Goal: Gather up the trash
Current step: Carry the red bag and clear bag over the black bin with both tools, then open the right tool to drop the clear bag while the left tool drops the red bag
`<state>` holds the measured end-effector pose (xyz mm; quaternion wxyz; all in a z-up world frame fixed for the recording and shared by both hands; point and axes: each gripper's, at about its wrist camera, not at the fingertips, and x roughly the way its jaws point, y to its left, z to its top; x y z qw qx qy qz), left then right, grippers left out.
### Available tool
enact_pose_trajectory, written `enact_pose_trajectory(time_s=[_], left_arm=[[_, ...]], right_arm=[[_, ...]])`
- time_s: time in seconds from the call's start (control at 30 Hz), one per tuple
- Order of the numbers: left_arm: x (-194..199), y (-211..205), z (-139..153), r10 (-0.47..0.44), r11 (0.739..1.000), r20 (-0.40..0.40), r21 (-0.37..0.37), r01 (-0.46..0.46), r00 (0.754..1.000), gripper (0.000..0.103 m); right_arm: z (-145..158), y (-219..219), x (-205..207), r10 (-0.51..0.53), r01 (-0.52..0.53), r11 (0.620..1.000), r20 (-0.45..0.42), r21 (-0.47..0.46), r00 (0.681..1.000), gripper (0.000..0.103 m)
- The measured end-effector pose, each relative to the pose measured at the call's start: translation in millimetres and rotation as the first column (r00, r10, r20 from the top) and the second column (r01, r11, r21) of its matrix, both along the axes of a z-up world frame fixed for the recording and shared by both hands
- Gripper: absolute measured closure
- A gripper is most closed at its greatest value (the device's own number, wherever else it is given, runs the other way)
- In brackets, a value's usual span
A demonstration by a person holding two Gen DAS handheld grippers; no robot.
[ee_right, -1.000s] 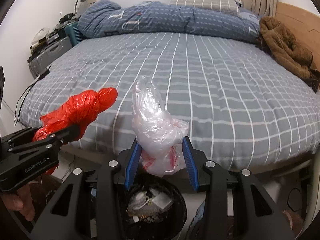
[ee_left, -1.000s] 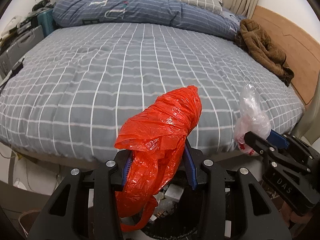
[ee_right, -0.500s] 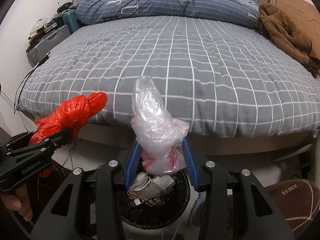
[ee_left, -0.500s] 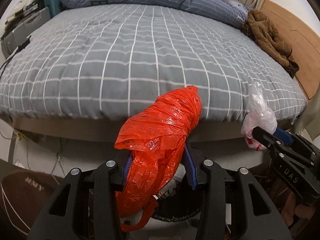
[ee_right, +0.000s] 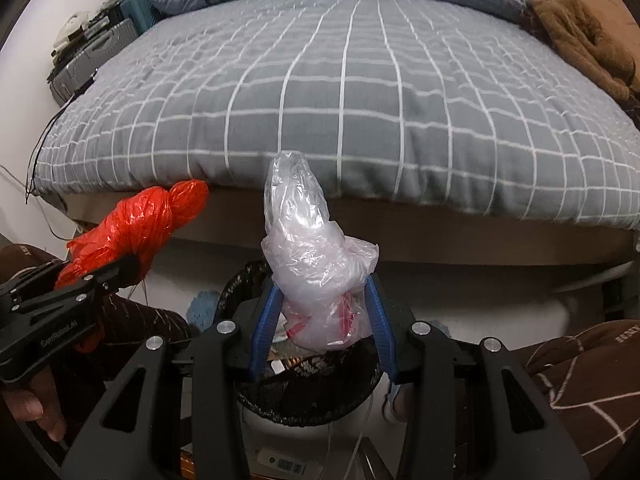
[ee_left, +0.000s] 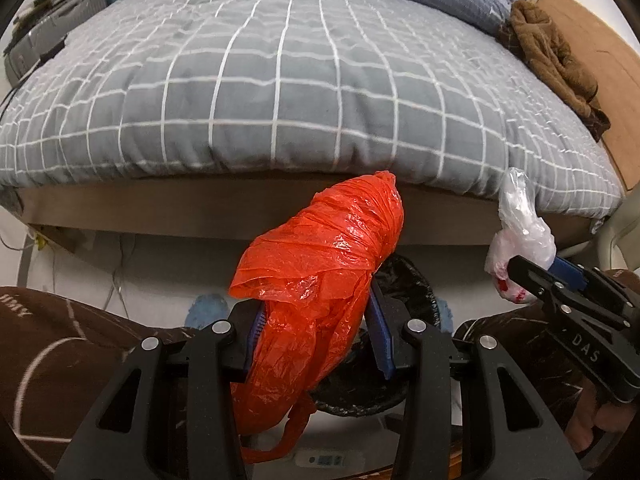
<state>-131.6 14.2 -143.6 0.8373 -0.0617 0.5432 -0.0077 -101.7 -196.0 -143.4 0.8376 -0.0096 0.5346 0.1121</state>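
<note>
Both grippers have dropped from bed height toward the floor; the black-lined round trash bin (ee_right: 304, 392) now sits right under them, so the drop-off looks close. Left gripper (ee_left: 316, 344): jaws clamped on the crumpled orange-red plastic bag (ee_left: 320, 280), which sticks up toward 12 o'clock and hangs over the bin's rim. Right gripper (ee_right: 324, 324): jaws clamped on the scrunched clear plastic bag with red print (ee_right: 316, 280), directly above the bin mouth. Both point steeply down. Grey checked bed (ee_left: 280, 80) fills 12 o'clock. Bin contents probably paper scraps, hard to tell. Next: likely release both bags.
</note>
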Motion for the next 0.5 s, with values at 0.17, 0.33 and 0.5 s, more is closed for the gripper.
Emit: enact_pose_trajectory(time_s=[0.17,0.33,0.5], left_arm=[[3.0,3.8,-12.9,0.000,1.000,-0.021,0.014,0.001,1.000,0.061],[3.8,17.0,-23.0,0.019,1.000,-0.039,0.023,-0.018,0.999,0.061],[0.4,27.3,-25.6,0.042,0.999,-0.046,0.026,-0.041,0.998,0.061]], right_arm=[[-12.0,5.7,1.2,0.008,-0.008,1.000,-0.035,-0.002,0.999,0.062],[-19.2,17.3,1.4,0.035,-0.035,0.999,-0.053,-0.007,0.998,0.060],[-22.1,28.1,2.9,0.054,-0.055,0.998,-0.055,-0.009,0.997,0.057]])
